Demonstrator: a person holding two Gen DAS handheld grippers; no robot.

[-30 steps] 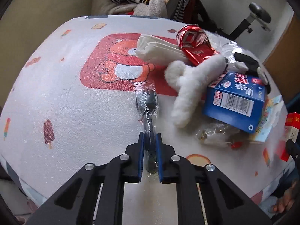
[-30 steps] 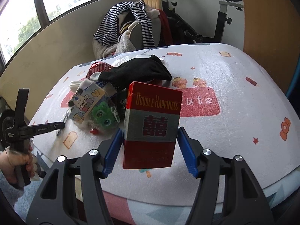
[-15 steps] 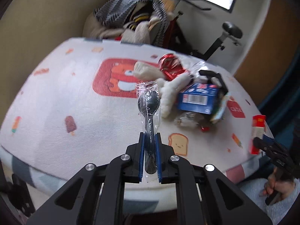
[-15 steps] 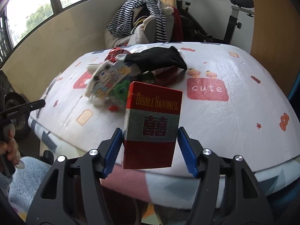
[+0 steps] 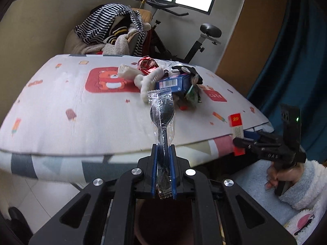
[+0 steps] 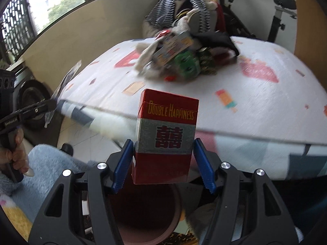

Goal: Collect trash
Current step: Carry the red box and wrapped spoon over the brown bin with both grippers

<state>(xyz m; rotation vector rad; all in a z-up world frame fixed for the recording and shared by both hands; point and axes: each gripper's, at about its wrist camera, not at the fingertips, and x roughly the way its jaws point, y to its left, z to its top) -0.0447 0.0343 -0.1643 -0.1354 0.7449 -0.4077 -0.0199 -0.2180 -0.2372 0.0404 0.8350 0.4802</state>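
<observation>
The left hand-held gripper was clamped tight on a wrapped plastic spoon, held off the worktop. The right hand-held gripper squeezed a red Double Happiness cigarette pack by its sides above a brown bin. The thin, slick wrapper might slip sideways and miss the bin; the pack, gripped low, could tip on release.

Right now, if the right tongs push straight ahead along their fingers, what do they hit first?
Probably the near edge of the bed: the right tongs, shut on the cigarette pack, point at it, the trash pile farther back. Depth is unclear.
</observation>
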